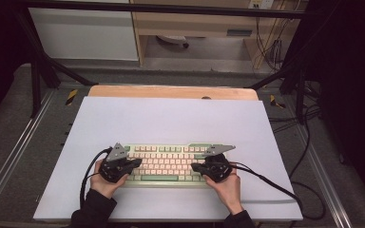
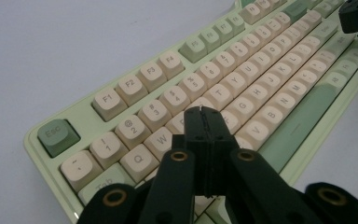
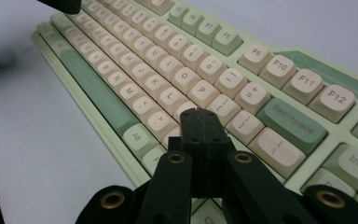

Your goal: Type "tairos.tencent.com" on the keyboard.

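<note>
On a white sheet [image 1: 171, 118] laid over the wooden table [image 1: 171, 91], a pale green keyboard [image 1: 166, 164] with rounded cream and green keys is seen at the six o'clock edge. Its nine o'clock end is covered by the left gripper [image 1: 132, 163], its three o'clock end by the right gripper [image 1: 197, 167]. Both pairs of matte black jaws are pressed shut with nothing between them. Key legends are legible from the left gripper [image 2: 201, 112] and right gripper [image 3: 198, 113] views alone.
</note>
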`<action>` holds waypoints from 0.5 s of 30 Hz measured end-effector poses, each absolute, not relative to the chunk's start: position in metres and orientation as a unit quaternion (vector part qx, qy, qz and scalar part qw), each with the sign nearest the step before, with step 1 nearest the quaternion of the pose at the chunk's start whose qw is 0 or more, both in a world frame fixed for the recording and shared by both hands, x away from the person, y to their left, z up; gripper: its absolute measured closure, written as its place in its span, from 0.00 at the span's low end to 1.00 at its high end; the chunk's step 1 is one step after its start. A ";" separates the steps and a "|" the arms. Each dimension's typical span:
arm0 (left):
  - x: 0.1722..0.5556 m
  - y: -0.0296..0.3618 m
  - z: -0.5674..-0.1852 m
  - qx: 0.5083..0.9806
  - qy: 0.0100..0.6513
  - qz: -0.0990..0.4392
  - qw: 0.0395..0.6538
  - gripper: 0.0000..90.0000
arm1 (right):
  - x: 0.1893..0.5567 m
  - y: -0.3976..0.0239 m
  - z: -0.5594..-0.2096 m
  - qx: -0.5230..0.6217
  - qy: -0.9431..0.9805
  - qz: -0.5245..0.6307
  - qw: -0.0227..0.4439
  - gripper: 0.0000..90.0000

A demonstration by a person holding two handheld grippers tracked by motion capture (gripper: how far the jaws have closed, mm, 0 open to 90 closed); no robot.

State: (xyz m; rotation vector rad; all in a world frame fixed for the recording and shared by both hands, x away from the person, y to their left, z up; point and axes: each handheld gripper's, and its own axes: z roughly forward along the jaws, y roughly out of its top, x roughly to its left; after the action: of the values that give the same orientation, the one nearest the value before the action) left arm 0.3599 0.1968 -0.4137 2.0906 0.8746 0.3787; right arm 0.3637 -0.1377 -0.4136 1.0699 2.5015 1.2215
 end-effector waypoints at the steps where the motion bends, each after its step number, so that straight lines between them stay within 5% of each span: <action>1: 0.361 0.195 -0.413 0.830 0.347 0.150 0.410 1.00 | 0.363 -0.139 -0.414 0.361 0.834 0.409 0.078 1.00; 15: 0.372 0.167 -0.413 0.840 0.336 0.149 0.398 1.00 | 0.359 -0.155 -0.419 0.368 0.830 0.410 0.081 1.00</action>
State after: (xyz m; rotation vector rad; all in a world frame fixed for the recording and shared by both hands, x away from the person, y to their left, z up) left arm 0.3719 0.1673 -0.4126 2.1276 0.8506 0.3784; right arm 0.3586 -0.1546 -0.4189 1.1013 2.4828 1.2263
